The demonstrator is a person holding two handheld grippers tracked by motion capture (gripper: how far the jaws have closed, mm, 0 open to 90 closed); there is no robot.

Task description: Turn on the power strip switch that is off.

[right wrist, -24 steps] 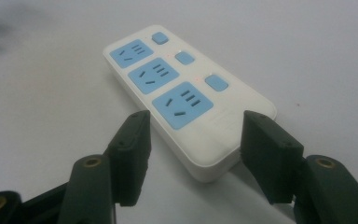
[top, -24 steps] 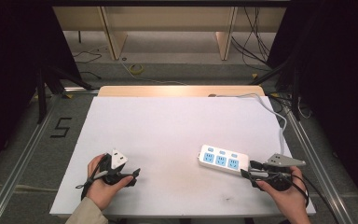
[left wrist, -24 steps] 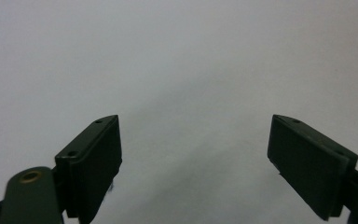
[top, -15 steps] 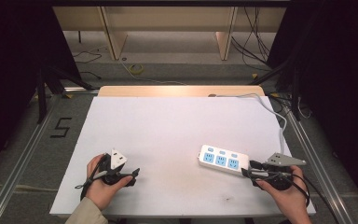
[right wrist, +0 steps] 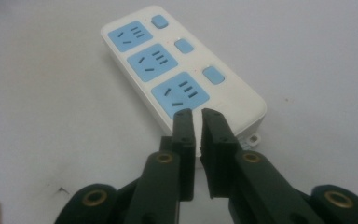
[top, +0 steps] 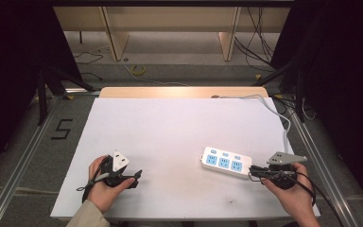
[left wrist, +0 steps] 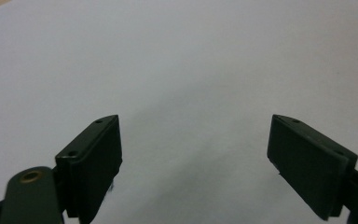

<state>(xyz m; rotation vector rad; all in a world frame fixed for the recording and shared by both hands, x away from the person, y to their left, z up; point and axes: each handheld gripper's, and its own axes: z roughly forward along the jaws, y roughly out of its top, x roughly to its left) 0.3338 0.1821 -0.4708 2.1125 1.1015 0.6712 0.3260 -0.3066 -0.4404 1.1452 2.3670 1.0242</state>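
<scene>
At the near left of the desk (top: 179, 127), the left hand (top: 105, 187) is resting low, its left gripper (left wrist: 196, 158) lying level and pointing right, jaws released wide over bare white surface. Toward the near right, the power strip (top: 227, 162) is lying flat. Just right of it, the right hand (top: 290, 191) is holding the right gripper (right wrist: 196, 119) level, pointing left, jaws clenched almost together on nothing at the strip's near end.

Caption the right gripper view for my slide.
Nearly shut right gripper poised over the near end of a white power strip.
</scene>
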